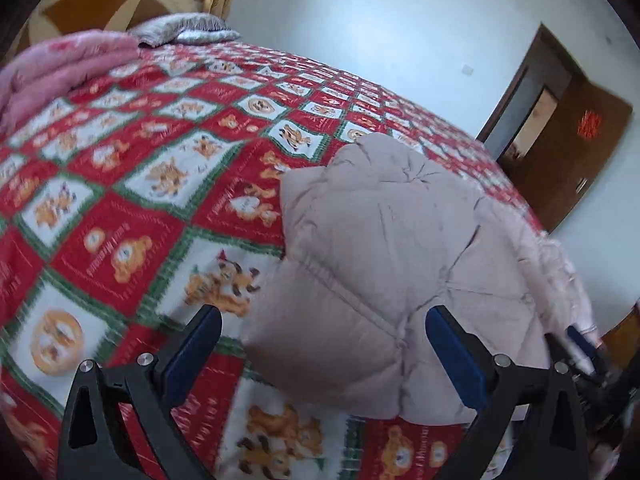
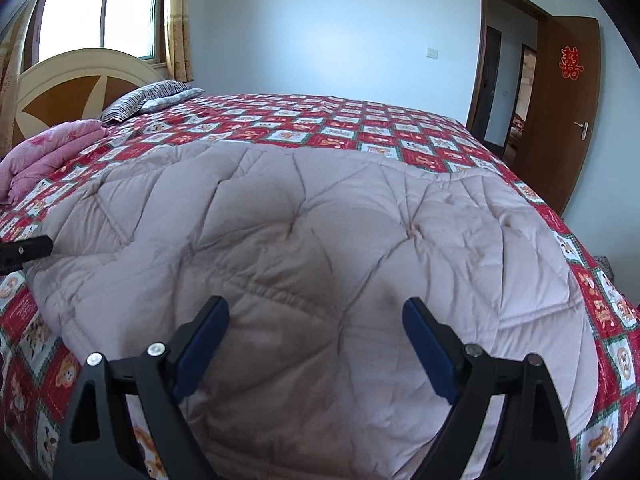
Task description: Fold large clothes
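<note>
A large pale beige quilted comforter [image 2: 320, 240] lies folded on the bed. In the left wrist view its left end [image 1: 392, 260] bulges up between my fingers. My left gripper [image 1: 324, 320] is open and empty, hovering over that end. My right gripper [image 2: 316, 312] is open and empty, just above the near middle of the comforter. A black part of the left gripper [image 2: 24, 252] shows at the far left edge of the right wrist view, beside the comforter's left edge.
The bed has a red, white and green cartoon-print cover [image 2: 360, 128]. A pink folded blanket [image 2: 44, 152] and a striped pillow [image 2: 148, 96] lie by the headboard [image 2: 80, 80]. A brown door [image 2: 560, 100] stands open at the right.
</note>
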The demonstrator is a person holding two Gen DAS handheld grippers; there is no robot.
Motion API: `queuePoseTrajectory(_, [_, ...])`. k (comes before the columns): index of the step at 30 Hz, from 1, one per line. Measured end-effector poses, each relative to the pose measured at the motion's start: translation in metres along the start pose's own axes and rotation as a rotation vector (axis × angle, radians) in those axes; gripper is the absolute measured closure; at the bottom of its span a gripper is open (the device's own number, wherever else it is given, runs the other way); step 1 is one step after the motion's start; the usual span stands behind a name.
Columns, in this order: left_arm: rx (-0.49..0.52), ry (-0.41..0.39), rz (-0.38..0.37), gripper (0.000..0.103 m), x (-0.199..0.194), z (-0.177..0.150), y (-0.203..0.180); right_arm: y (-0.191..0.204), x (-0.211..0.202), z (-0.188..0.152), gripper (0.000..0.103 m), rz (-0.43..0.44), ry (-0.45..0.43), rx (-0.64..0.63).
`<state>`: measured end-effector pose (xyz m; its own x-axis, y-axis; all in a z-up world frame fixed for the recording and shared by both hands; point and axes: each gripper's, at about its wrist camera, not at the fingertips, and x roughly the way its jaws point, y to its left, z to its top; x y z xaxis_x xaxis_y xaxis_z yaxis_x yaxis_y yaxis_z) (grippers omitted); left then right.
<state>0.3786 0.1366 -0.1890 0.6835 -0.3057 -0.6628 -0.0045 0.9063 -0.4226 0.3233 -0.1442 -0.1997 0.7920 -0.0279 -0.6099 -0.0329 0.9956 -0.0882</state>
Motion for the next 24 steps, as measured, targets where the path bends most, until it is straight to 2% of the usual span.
queuePoseTrajectory(2, [-0.051, 0.012, -0.071, 0.001, 0.011, -0.003, -0.002, 0.008, 0.006, -0.010, 0.012, -0.029, 0.009, -0.034])
queuePoseTrajectory(6, [-0.033, 0.007, -0.023, 0.001, 0.043, 0.006, -0.009, 0.002, 0.018, -0.014, 0.012, -0.016, 0.060, 0.011])
queuePoseTrajectory(9, [-0.073, -0.032, -0.065, 0.003, 0.056, 0.010, -0.004, 0.004, 0.026, -0.014, 0.010, -0.031, 0.099, -0.010])
queuePoseTrajectory(10, [-0.089, -0.054, -0.099, 0.009, 0.055, 0.011, -0.002, 0.005, 0.030, -0.015, 0.010, -0.038, 0.112, -0.016])
queuePoseTrajectory(11, [-0.087, -0.070, -0.127, 0.032, 0.054, 0.014, -0.002, 0.006, 0.034, -0.014, 0.010, -0.041, 0.124, -0.016])
queuePoseTrajectory(15, [0.021, -0.077, -0.154, 0.066, 0.050, 0.023, -0.018, 0.007, 0.034, -0.015, 0.010, -0.063, 0.126, -0.024])
queuePoseTrajectory(18, [0.131, -0.114, -0.148, 0.076, 0.035, 0.027, -0.038, 0.012, 0.034, -0.016, 0.010, -0.086, 0.126, -0.040])
queuePoseTrajectory(21, [0.223, -0.168, -0.152, 0.078, 0.014, 0.028, -0.059, 0.012, 0.034, -0.016, 0.010, -0.091, 0.123, -0.040])
queuePoseTrajectory(24, [0.316, -0.227, -0.169, 0.078, -0.008, 0.029, -0.083, 0.004, 0.028, -0.018, 0.010, -0.056, 0.103, 0.000])
